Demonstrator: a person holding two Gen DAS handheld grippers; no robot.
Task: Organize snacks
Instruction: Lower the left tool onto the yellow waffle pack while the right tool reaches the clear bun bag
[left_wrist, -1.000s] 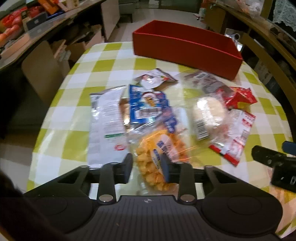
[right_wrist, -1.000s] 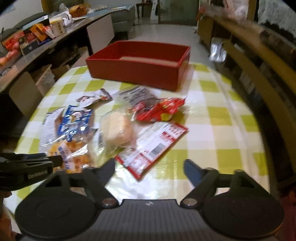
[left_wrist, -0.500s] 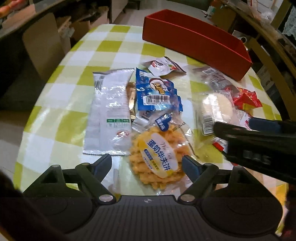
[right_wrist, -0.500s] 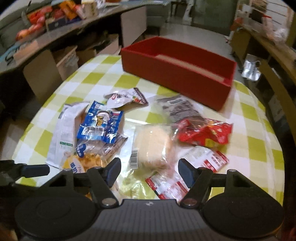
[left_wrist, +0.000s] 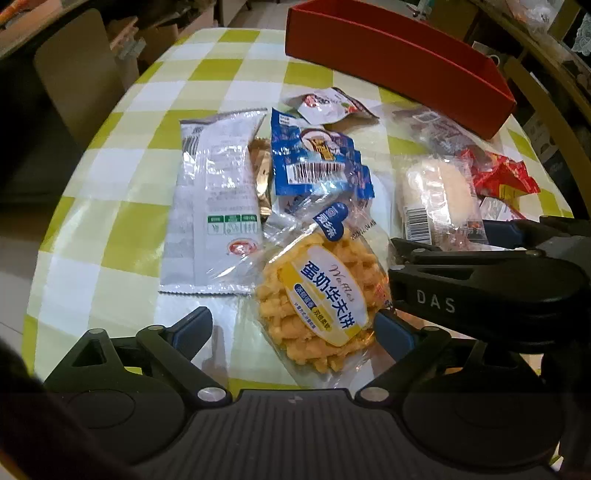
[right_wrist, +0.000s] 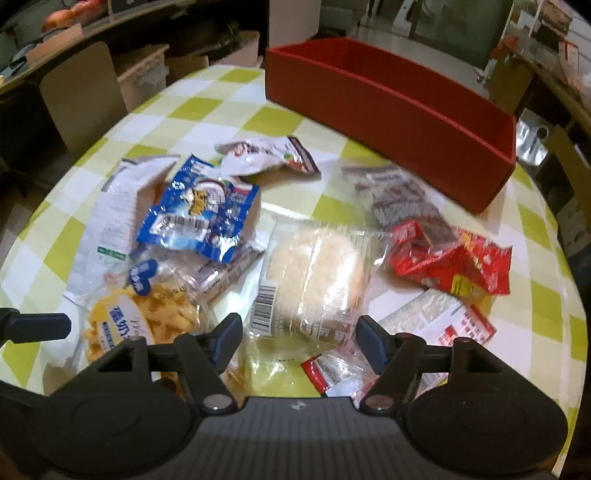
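Inspection finds the snacks lying in a loose heap on the checked desk (left_wrist: 122, 122), with the red box (right_wrist: 388, 107) standing empty at the far edge, well apart from the nearest packet. The left gripper (left_wrist: 293, 326) points steeply down over the waffle packet (left_wrist: 321, 291); its fingers are opening wide, the packet lies between them, and neither pad presses on it — nothing is held. The right gripper (right_wrist: 299, 338) hangs over the clear-wrapped bread bun (right_wrist: 314, 273), fingers parted to a moderate width and empty, the bun's near end just ahead of the tips. Handling judgement: the waffle packet looks light, its film slick and crinkly, the contents brittle; a firm squeeze across the middle would likely crumble them. The better hold appears to be across the packet's narrower width near its lower half, closing only until the film stops sliding, or on the sealed end flap. The bun is soft and springy and would tolerate a gentle pinch across its body, though the loose wrapper may slip. Neighbouring items — a blue packet (left_wrist: 317, 158), a white-silver sachet (left_wrist: 218, 199), a red wrapper (right_wrist: 454, 262) — overlap the heap, and the waffle packet's upper edge is tucked beneath the blue one, so a straight lift may drag it along.
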